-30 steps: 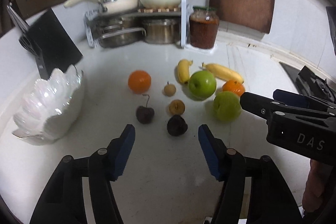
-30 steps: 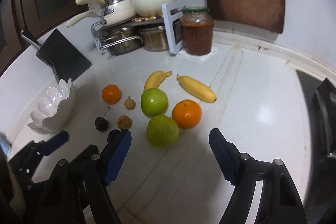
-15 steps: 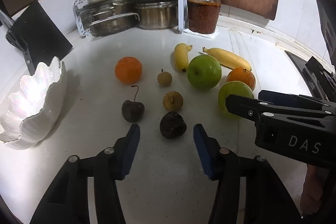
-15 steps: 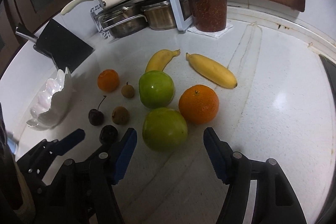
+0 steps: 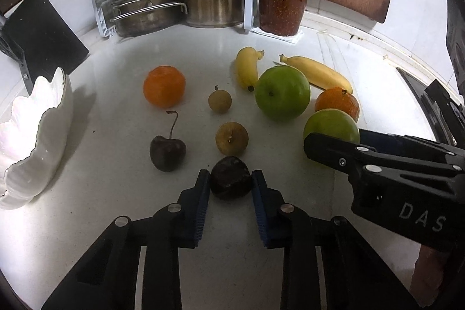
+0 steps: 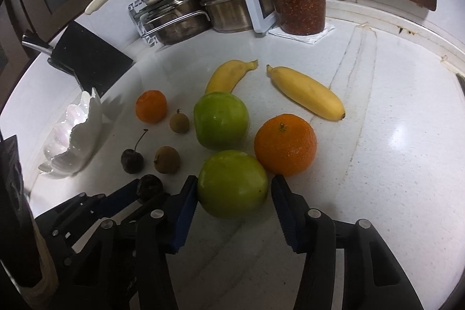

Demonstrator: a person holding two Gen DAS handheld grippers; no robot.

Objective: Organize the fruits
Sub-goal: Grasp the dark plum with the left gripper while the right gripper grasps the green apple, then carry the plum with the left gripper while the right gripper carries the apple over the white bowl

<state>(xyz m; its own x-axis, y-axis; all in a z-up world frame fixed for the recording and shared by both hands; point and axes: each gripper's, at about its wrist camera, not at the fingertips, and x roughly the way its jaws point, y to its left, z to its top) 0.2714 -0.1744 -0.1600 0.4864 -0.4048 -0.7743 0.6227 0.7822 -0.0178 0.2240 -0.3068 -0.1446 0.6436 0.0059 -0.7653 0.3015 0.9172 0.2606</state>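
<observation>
The small dark wrinkled fruit (image 5: 230, 178) is clamped between the blue pads of the left gripper (image 5: 230, 183), whose jaws have just been closing; it is held low on the white stone worktop (image 5: 116, 222), near the front edge. The near round green apple (image 6: 232, 184) is flanked by the right gripper (image 6: 234, 192), likewise just closing: its left pad is pressed to the skin, while contact at the right pad cannot be told. A white scalloped ceramic bowl (image 5: 35, 141) is set by the left edge.
</observation>
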